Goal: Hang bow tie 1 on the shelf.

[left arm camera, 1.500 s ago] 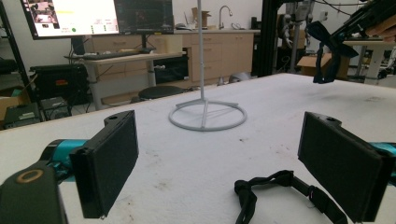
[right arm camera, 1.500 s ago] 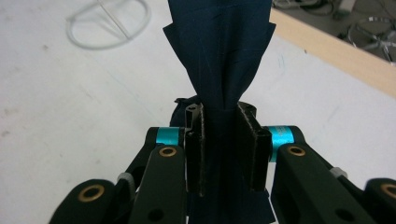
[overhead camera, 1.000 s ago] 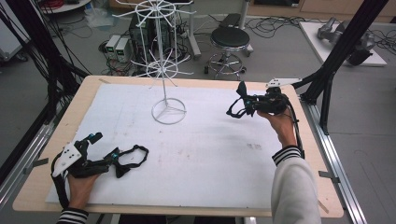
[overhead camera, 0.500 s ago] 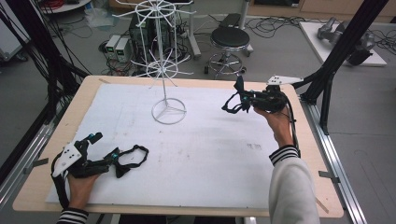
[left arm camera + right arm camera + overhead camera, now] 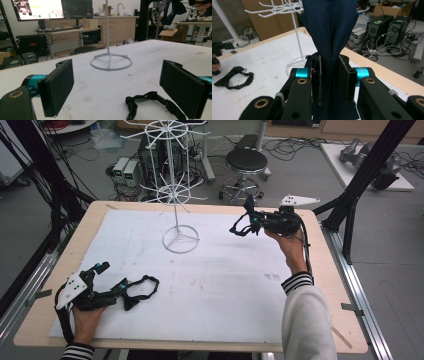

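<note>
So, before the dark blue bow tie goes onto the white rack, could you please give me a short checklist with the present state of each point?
1. Right hand-held gripper grips the dark blue bow tie: ok, pads pressed on the fabric.
2. Bow tie lifted off the table: ok.
3. Wire rack stands upright on its ring base: ok.
4. A free hook on the rack near the tie: ok, bare white prongs show in the right gripper view.
5. Tie's strap loop open for hooking: cannot tell.
6. Left hand-held gripper out of the way: ok, jaws open, low at the near table edge beside the black bow tie.
</note>
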Demonstrator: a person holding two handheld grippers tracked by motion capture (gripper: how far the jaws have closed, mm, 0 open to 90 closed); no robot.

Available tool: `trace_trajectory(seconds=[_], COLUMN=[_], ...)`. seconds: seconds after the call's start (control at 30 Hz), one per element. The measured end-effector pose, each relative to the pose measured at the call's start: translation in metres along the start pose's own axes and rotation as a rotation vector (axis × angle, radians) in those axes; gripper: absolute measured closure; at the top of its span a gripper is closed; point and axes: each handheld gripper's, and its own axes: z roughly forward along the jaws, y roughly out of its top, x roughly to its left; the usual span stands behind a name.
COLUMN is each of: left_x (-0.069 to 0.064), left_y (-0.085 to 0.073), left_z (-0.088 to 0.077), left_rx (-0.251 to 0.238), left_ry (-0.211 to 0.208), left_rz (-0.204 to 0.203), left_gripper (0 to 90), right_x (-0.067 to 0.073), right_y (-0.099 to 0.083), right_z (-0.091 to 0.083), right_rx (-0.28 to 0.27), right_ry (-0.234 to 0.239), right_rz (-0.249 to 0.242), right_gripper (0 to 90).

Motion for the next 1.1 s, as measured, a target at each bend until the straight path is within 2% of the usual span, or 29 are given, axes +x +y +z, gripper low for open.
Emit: trace_trajectory(seconds=[0.33, 0.6, 1.1], left_x=[0.0, 0.0, 0.001], left_y=[0.0, 0.0, 0.0], left_z=[0.0, 0.0, 0.0], left_rx=[0.0, 0.002, 0.003], left_ry=[0.0, -0.002, -0.001], left_rz=[-0.002, -0.002, -0.002], left_gripper=[12.7, 12.7, 12.7], right_x=[0.009, 0.019, 0.031], right_y=[0.008, 0.019, 0.035], right_z=[0.011, 0.02, 0.038], right_rx=[-0.009, -0.048, -0.059], right_ry=[0.031, 0.08, 0.113], right_rz=[-0.019, -0.022, -0.043], right_gripper=[75.1, 75.1, 75.1])
